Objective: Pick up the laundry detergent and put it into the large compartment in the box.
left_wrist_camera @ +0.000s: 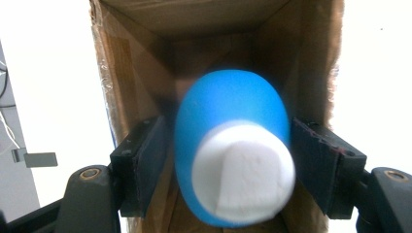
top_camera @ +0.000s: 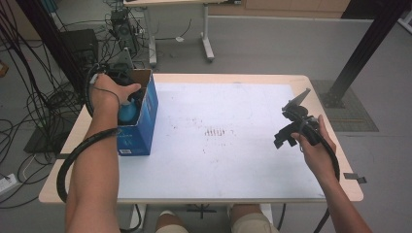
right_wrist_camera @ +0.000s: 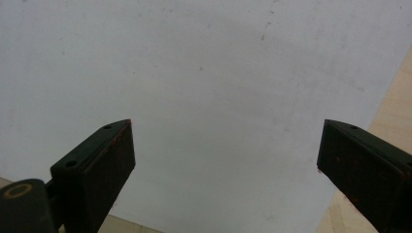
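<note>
I find the bottle (left_wrist_camera: 233, 150) between my left fingers (left_wrist_camera: 141, 165), cap toward the camera, inside the box (left_wrist_camera: 121, 73); fingers apart, barely clear. Right gripper (right_wrist_camera: 226, 160) gapes empty, well apart.

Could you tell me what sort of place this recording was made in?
Probably a lab or workshop: a plain table on a grey floor, loose cables beside it, and a black frame post.

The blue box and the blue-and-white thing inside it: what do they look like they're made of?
The box looks like cardboard: printed blue outside, raw brown inside with frayed edges. The blue-and-white object between the left gripper jaws looks like smooth plastic or rubber with a matte white end; blur leaves it uncertain.
</note>
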